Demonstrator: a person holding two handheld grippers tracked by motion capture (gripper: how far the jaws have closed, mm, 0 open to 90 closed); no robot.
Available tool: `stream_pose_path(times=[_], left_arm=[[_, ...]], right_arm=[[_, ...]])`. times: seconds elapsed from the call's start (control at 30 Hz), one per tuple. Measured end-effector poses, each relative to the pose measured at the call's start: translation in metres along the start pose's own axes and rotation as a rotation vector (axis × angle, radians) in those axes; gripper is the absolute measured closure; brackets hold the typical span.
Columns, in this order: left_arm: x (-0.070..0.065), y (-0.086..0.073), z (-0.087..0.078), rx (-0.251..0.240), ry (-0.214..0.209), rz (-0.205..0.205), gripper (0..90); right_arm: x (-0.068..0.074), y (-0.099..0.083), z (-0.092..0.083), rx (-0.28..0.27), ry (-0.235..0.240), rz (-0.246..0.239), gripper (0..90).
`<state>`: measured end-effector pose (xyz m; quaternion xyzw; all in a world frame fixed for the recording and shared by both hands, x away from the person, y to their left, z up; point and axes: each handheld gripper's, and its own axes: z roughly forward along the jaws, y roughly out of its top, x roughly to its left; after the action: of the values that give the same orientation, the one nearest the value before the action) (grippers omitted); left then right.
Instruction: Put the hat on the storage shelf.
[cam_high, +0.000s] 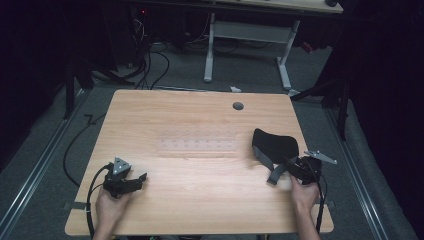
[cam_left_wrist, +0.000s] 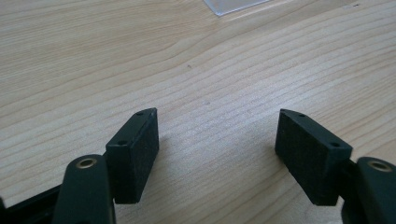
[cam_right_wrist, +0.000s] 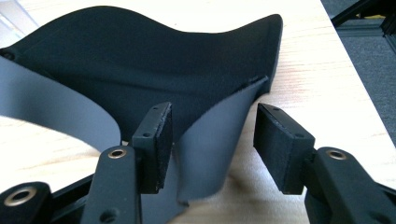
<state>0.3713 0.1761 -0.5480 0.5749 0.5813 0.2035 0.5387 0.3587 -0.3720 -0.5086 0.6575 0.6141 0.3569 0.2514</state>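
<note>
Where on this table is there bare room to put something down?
Most of the table is bare: the whole far strip around the round hole, and the near middle between the left gripper and right gripper. It is crowded only at the right, where the black sleep mask and its grey strap lie.
</note>
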Motion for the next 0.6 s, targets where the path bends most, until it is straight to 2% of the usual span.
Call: stream_pose_path(times=[0.1, 0.37, 0.6], left_arm=[[0.000, 0.000, 0.000, 0.000, 0.000, 0.000, 30.8], [0.000, 0.000, 0.000, 0.000, 0.000, 0.000, 30.8], [0.000, 0.000, 0.000, 0.000, 0.000, 0.000, 30.8]], right_arm=[[-0.003, 0.000, 0.005, 0.007, 0.014, 0.033, 50.3], [-0.003, -0.001, 0.013, 0.010, 0.041, 0.027, 59.5], [-0.003, -0.002, 0.017, 0.024, 0.046, 0.027, 69.5]])
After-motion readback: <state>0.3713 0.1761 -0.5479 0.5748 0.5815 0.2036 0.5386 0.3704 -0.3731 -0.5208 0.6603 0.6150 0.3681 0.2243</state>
